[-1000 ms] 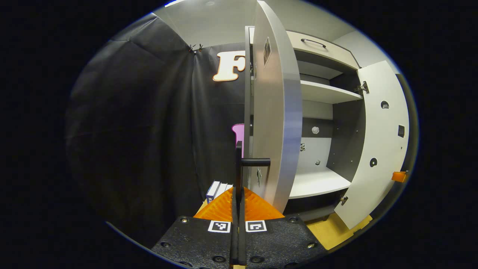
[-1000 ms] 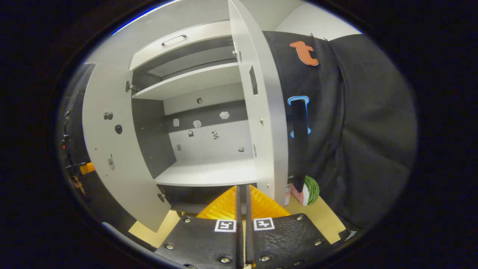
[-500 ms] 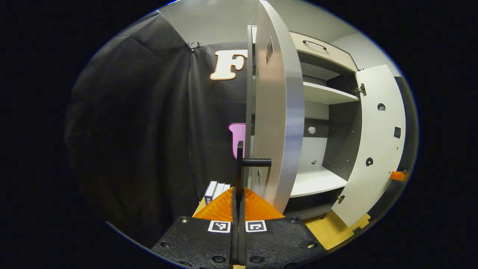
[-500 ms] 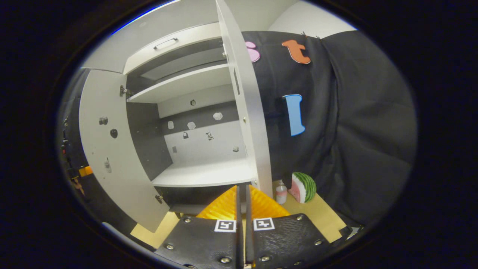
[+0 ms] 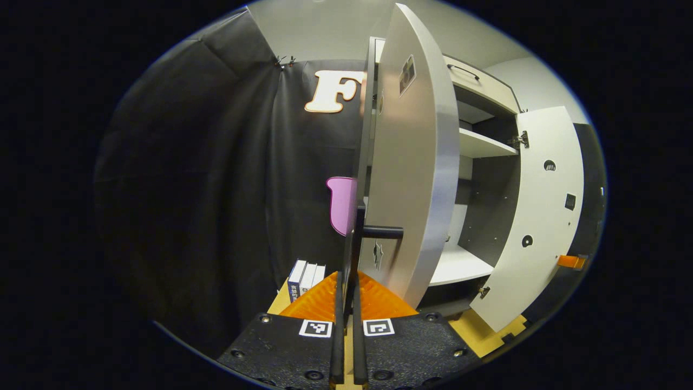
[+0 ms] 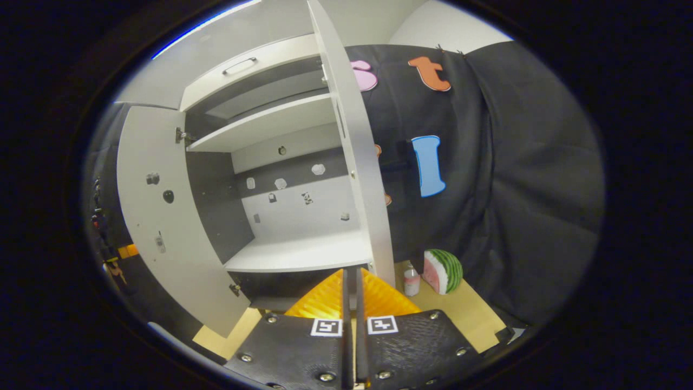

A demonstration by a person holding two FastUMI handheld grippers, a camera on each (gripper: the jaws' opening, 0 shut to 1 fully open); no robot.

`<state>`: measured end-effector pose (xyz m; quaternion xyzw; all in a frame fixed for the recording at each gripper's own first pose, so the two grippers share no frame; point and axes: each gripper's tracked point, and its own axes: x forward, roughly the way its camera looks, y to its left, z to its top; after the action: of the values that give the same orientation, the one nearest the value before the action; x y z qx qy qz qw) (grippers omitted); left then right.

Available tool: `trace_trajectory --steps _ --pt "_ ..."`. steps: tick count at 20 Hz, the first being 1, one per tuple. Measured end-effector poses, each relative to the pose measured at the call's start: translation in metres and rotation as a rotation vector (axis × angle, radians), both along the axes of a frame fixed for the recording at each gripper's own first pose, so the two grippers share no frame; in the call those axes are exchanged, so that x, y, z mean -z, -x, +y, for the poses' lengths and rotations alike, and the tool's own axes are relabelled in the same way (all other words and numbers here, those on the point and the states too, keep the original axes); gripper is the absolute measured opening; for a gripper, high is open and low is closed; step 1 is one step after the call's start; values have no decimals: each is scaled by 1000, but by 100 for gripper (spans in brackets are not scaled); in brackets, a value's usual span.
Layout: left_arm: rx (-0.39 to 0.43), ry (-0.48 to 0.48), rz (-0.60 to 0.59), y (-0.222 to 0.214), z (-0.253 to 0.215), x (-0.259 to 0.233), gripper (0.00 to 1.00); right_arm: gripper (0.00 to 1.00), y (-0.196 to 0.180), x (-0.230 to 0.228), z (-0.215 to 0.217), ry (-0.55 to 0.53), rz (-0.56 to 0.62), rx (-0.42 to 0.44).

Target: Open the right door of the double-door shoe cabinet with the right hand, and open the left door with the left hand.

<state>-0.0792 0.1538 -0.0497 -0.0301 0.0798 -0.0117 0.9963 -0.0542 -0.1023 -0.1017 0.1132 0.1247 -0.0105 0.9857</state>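
Since a second ago, the left door point(image 5: 411, 179) has swung wider, so less of the shoe cabinet point(image 5: 476, 146) interior shows past its edge in the left gripper view. Its dark handle point(image 5: 379, 233) stands just ahead of the left hand-held gripper point(image 5: 346, 281), whose fingers lie nearly closed with a thin gap, right up against the handle bar (whether they pinch it, I cannot tell). Books point(image 5: 304, 276) stand ahead and to the left on the floor.

In the right gripper view the right door point(image 6: 357, 168) now stands edge-on straight ahead of the right hand-held gripper point(image 6: 352, 279), whose fingers are clenched on nothing. A watermelon slice point(image 6: 443, 271) and a small bottle point(image 6: 411, 281) sit ahead-right.
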Motion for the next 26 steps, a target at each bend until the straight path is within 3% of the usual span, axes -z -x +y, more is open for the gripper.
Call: trace_trajectory --steps 4,6,7,8,13,15,16,17,19,20,21,22,26 --pt "-6 -7 2 -1 2 0 19 2 0 0 0 -2 -1 -9" --pt "-15 -11 2 -2 7 0 20 3 0 0 0 -2 -1 -12" --pt "-22 -14 3 -1 11 1 27 3 0 0 -1 -1 -2 -13" --pt "-29 -13 6 -1 15 -1 43 3 0 0 1 -2 -2 -15" --pt "-38 -8 2 2 24 1 83 3 0 -1 1 -4 -4 -18" --pt "-42 -3 1 2 27 1 87 3 0 0 1 -6 -5 -18" --pt "-41 -1 0 1 27 0 94 2 1 0 1 -5 -4 -18" --pt "-39 -6 0 2 27 1 88 2 0 0 1 -5 -4 -18" --pt "-40 -16 1 1 27 0 88 2 -1 -1 1 -4 -3 -17" --pt "-41 -16 2 2 27 0 93 2 0 0 2 -2 -3 -17" --pt "-42 -16 2 2 28 0 89 3 0 -1 1 1 -3 -16" --pt "-43 -17 3 2 27 0 93 3 0 -1 2 1 -2 -16" --pt "-55 -21 10 11 29 -1 93 2 -1 2 4 3 0 -14"
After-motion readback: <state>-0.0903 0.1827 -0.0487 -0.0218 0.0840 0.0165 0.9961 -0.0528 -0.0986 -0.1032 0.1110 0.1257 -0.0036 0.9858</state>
